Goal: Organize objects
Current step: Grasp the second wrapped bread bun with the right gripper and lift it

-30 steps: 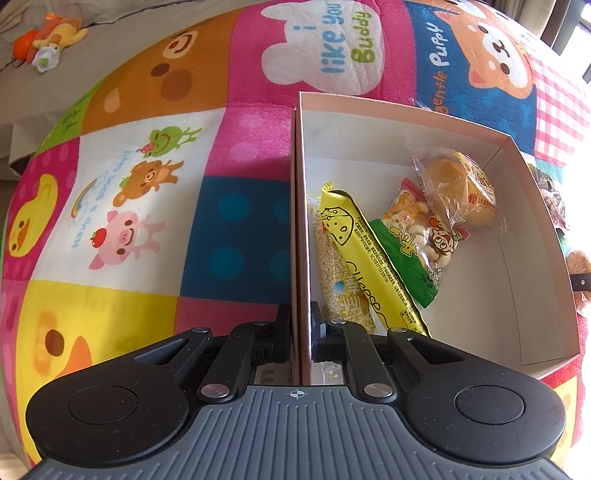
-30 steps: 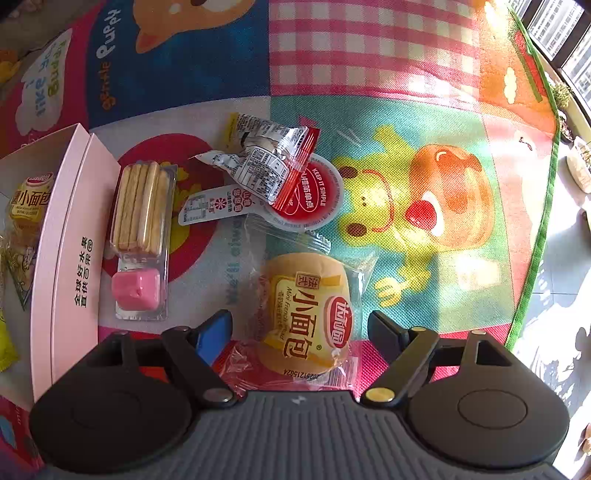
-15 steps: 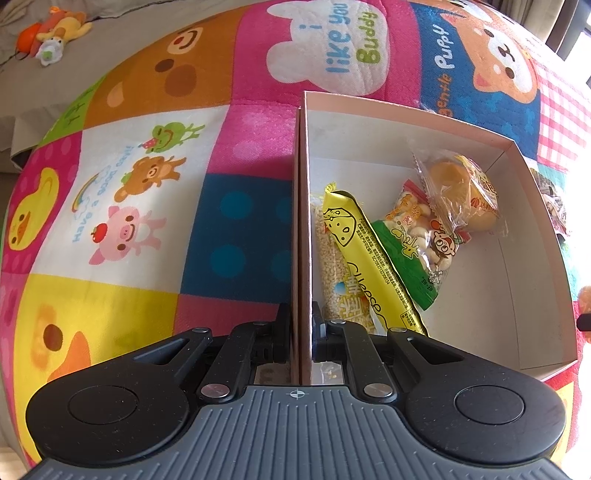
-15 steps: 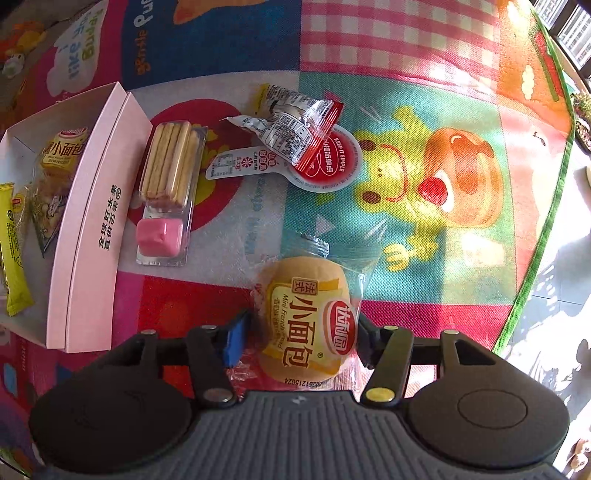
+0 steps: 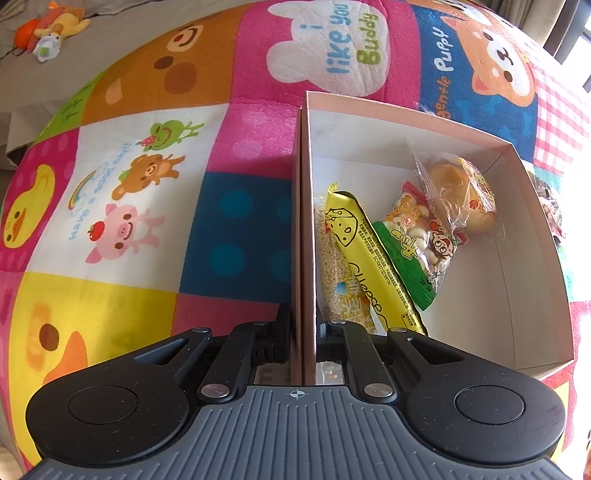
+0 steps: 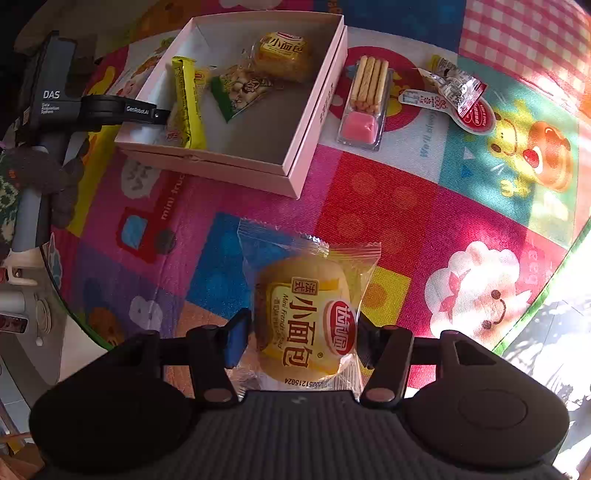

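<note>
A pink open box lies on the play mat, and my left gripper is shut on its near side wall. Inside lie a yellow cheese stick, a sesame bar, a green snack bag and a wrapped bread bun. In the right wrist view, my right gripper is shut on a second wrapped bread bun, held above the mat in front of the box. The left gripper shows there at the box's left wall.
Right of the box lie a biscuit-stick pack with pink dip and a red-and-white sachet. The mat's green edge runs down the right, with bare floor beyond it. Plush toys lie far off the mat.
My right gripper closed on the bread bun, lifted it off the mat and rolled while moving; the box now shows whole in its view. The left gripper stayed on the box wall.
</note>
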`<move>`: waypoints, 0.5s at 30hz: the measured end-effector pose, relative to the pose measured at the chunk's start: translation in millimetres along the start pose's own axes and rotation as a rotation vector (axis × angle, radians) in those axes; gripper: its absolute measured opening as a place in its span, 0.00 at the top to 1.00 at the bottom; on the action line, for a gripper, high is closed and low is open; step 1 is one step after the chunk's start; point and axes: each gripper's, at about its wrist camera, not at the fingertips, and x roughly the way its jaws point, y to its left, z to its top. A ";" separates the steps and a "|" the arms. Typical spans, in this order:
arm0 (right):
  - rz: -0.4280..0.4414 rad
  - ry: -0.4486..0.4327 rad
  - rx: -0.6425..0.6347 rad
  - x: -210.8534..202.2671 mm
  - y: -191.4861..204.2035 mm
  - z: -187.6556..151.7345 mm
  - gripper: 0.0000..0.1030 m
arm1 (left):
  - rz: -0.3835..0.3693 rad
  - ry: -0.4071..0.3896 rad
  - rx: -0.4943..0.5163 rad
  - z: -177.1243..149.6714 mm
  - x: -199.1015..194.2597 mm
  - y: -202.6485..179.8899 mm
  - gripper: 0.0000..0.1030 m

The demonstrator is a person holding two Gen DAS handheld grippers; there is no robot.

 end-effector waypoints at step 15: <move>0.102 -0.112 -0.113 -53.0 63.5 17.5 0.45 | -0.005 -0.006 0.007 -0.5 0.1 0.2 0.89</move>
